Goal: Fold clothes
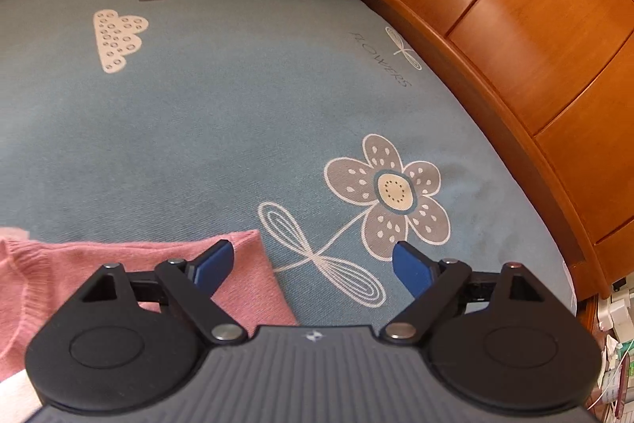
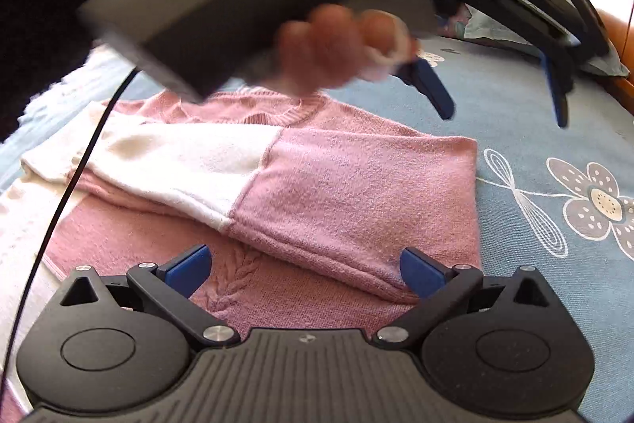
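A pink sweater (image 2: 348, 185) lies partly folded on the bed (image 1: 218, 113), one white-ended sleeve (image 2: 178, 161) laid across its body. The right tongs (image 2: 305, 270) hang over its near part, spread wide and empty. The left tongs (image 1: 313, 266) (held in a hand (image 2: 337, 42)) gape wide above the sweater's corner, gripping nothing.

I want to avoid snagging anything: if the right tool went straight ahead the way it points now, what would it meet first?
Most likely the pink sweater: the open right tool points at its folded sleeve. Depth is unclear.
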Demonstrator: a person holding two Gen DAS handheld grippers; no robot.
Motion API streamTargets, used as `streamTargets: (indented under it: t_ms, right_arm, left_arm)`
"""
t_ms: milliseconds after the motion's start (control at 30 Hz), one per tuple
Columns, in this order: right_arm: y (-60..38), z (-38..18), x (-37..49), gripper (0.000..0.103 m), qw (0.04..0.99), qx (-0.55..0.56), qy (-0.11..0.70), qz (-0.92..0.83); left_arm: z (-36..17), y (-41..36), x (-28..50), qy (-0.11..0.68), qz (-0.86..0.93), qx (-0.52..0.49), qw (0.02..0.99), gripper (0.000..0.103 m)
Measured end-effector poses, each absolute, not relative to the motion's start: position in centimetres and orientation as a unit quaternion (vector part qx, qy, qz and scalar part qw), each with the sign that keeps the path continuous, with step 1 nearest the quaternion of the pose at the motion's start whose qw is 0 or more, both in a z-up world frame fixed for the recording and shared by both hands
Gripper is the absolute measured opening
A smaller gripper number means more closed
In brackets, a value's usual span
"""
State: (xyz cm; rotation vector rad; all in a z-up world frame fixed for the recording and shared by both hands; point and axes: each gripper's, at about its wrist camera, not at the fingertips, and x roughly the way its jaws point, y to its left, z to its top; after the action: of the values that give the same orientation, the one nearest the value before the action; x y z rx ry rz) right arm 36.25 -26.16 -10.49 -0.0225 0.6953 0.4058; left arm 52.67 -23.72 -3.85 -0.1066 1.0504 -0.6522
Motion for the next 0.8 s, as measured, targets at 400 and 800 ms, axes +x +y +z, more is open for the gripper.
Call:
streamTargets:
  t_ms: [400,800]
  right_arm:
    - [-32.7,-7.8,34.8,0.103,0.923,0.132,0.299,0.205]
    - [-37.8,-10.1,34.9,0.103,0.912,0.190,0.328,0.159]
  left_arm:
    - [0.4,-12.3,45.6,0.506,-0.204,-0.084,0.834,0.089]
    - [-6.3,-13.1,45.5,0.502,-0.218,-0.193,0.814,0.088]
